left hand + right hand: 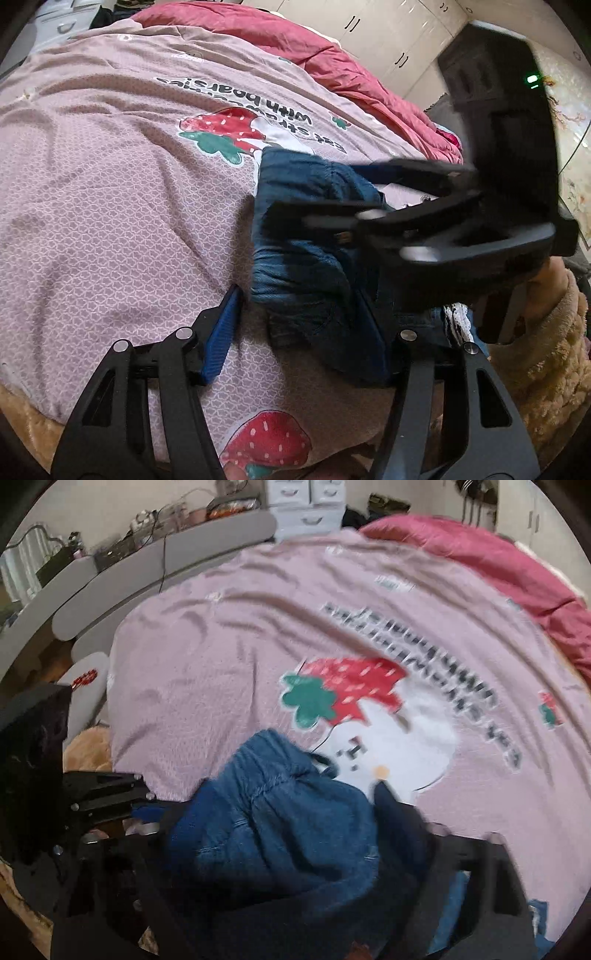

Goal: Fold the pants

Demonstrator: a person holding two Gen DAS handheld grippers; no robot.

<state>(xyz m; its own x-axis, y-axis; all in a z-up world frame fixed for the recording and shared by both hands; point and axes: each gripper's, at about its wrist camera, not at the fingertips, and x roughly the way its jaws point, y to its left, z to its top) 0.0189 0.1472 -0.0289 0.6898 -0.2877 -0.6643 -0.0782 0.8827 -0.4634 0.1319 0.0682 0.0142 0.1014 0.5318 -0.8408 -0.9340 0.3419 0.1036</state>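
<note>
The pants are blue jeans, bunched in a heap on the pink strawberry bedsheet near the bed's front edge. My left gripper is open; its left blue finger lies on the sheet and its right finger is under the denim. My right gripper reaches in from the right, blurred, with denim around its fingers. In the right wrist view the jeans fill the lower middle and cover my right gripper; whether it grips them cannot be told. The left gripper shows at the left.
A red quilt lies along the far side of the bed. White cupboards stand behind it. A grey headboard and white drawers are at the bed's far end. A tan fleece blanket hangs at the near edge.
</note>
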